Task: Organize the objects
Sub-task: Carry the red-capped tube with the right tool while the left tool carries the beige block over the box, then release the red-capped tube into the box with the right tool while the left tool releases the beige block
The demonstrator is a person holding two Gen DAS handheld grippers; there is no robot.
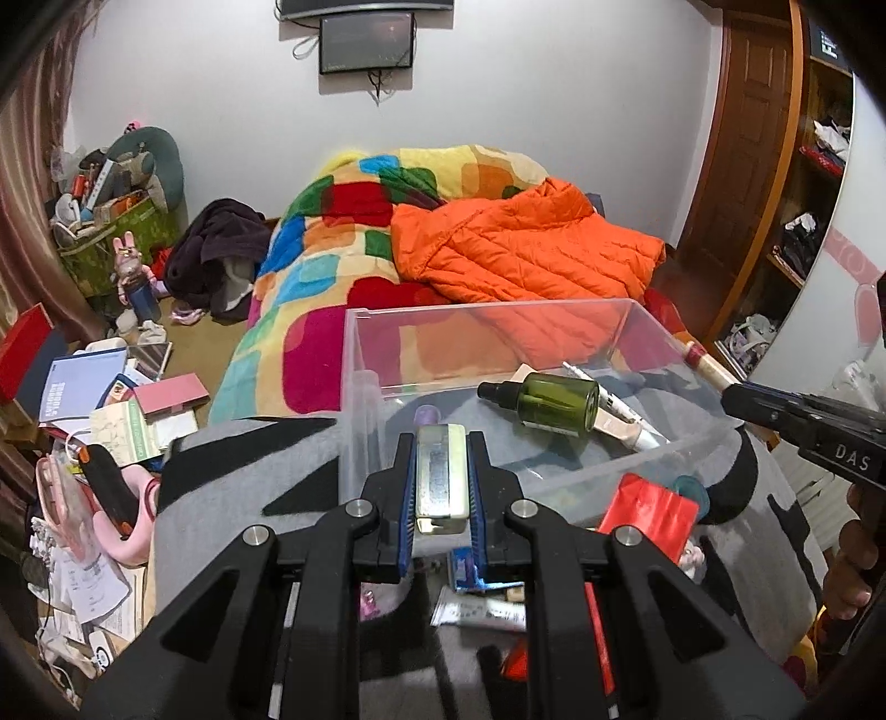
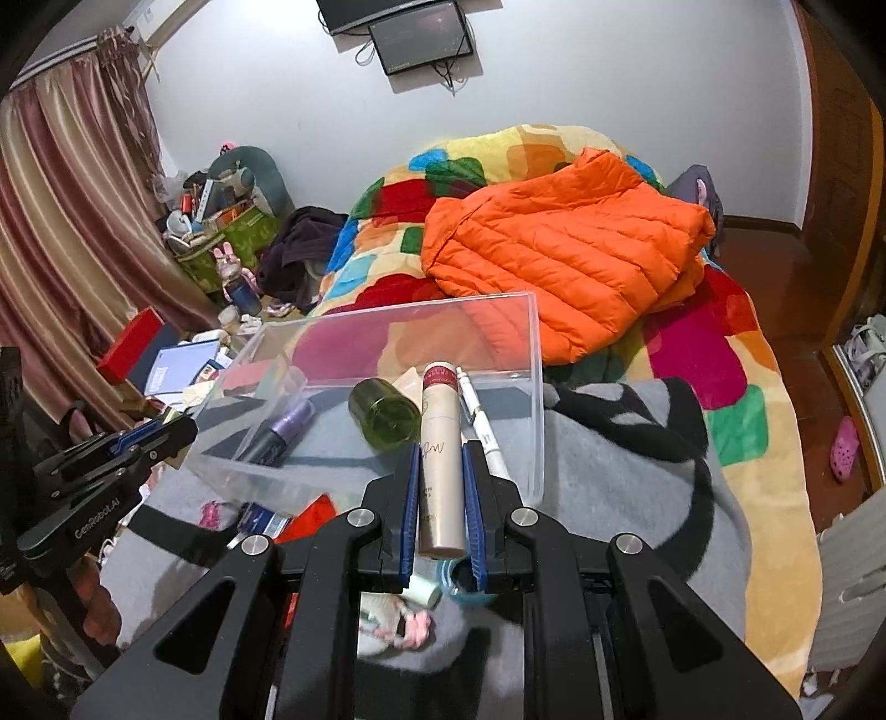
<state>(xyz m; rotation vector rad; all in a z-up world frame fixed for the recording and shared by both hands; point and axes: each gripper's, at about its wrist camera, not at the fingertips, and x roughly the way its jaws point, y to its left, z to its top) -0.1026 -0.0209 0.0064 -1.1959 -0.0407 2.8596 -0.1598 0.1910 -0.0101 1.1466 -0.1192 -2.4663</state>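
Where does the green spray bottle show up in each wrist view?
Left wrist view: the green spray bottle lies on its side inside the clear plastic bin, right of centre, black nozzle pointing left.
Right wrist view: the same bottle is seen base-on in the bin, just left of the beige tube held in the right tongs.
Shared landmark: the orange puffer jacket on the bed behind the bin.

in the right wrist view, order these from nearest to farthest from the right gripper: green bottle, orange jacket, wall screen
1. green bottle: in the clear bin, just ahead and left of the right gripper, which holds a beige tube.
2. orange jacket: on the bed beyond the bin, ahead and right.
3. wall screen: on the far wall, top of view.
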